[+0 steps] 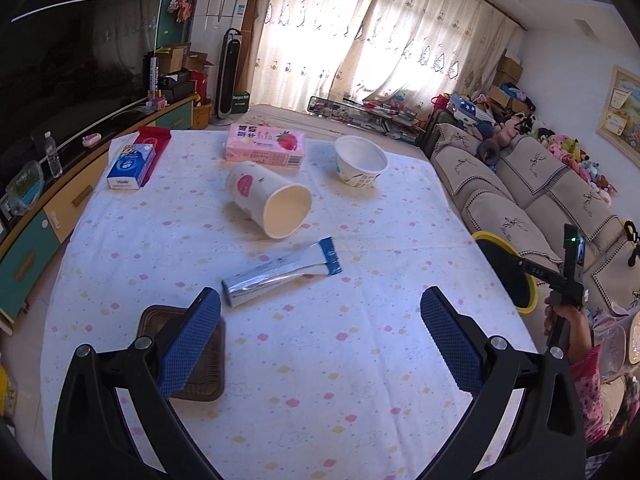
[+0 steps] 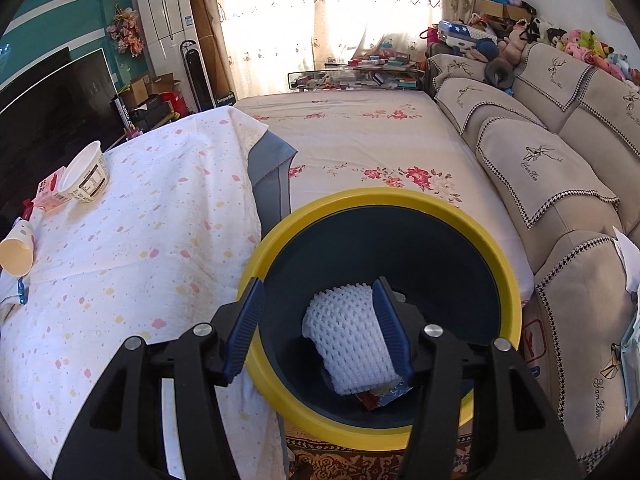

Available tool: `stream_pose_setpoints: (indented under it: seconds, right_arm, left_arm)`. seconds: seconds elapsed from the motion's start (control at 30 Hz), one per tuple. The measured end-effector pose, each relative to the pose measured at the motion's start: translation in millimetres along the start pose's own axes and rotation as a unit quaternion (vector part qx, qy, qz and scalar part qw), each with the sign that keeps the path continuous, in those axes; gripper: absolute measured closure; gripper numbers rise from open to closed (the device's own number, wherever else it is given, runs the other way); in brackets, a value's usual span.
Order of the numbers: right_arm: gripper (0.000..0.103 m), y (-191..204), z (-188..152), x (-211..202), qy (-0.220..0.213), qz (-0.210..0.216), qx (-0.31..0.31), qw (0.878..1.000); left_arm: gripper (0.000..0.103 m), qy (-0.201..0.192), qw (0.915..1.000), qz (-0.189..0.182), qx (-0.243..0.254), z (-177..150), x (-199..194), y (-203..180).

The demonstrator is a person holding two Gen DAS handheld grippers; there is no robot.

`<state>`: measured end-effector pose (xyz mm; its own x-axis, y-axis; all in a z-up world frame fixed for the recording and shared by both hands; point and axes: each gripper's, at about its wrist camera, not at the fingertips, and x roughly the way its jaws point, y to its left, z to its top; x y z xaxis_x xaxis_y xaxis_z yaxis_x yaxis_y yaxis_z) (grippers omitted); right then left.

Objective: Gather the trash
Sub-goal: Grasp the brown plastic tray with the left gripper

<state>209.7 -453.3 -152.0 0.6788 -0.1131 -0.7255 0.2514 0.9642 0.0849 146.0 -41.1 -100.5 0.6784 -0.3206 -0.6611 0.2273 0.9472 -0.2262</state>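
Note:
A silver wrapper with a blue end (image 1: 280, 276) lies on the dotted tablecloth, just ahead of my left gripper (image 1: 320, 300), which is open and empty. Behind it a paper cup (image 1: 268, 200) lies on its side, and a white bowl (image 1: 360, 162) stands upright. In the right wrist view, my right gripper (image 2: 319, 286) hangs open over the yellow-rimmed bin (image 2: 360, 200). A white foam net (image 2: 348, 340) rests inside the bin on other wrappers, seen between the fingers and free of the left pad. The cup (image 2: 16, 252) and bowl (image 2: 86, 178) show at the far left.
A pink strawberry carton (image 1: 264, 146), a blue carton (image 1: 132, 166) and a red packet (image 1: 154, 136) sit at the table's far side. A brown mat (image 1: 200, 360) lies under my left finger. The bin (image 1: 520, 272) stands off the table's right edge; a sofa (image 2: 560, 168) is beyond it.

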Motion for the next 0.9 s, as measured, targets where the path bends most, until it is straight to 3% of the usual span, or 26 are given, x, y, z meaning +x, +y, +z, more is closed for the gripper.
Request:
stream_pose_setpoints:
  seconds: [0.37,0.63,0.9]
  right_arm:
    - [0.049,20.5,1.8,-1.9,0.001,0.014,-0.015,1.000]
    - [0.049,27.3,1.6,2.1,0.007,0.020,-0.021,1.000]
    - [0.049,27.8,0.9,2.0,0.007,0.026,-0.019,0.999]
  left_arm:
    - [0.005,0.066,0.9957,0.064,-0.005,-22.8,33.7,52.0]
    - [0.005,0.073,0.9921,0.101,-0.016,-25.3,44.9,68.9]
    - [0.005,0.062,0.9942,0.088,0.002,-25.0,38.4,65.7]
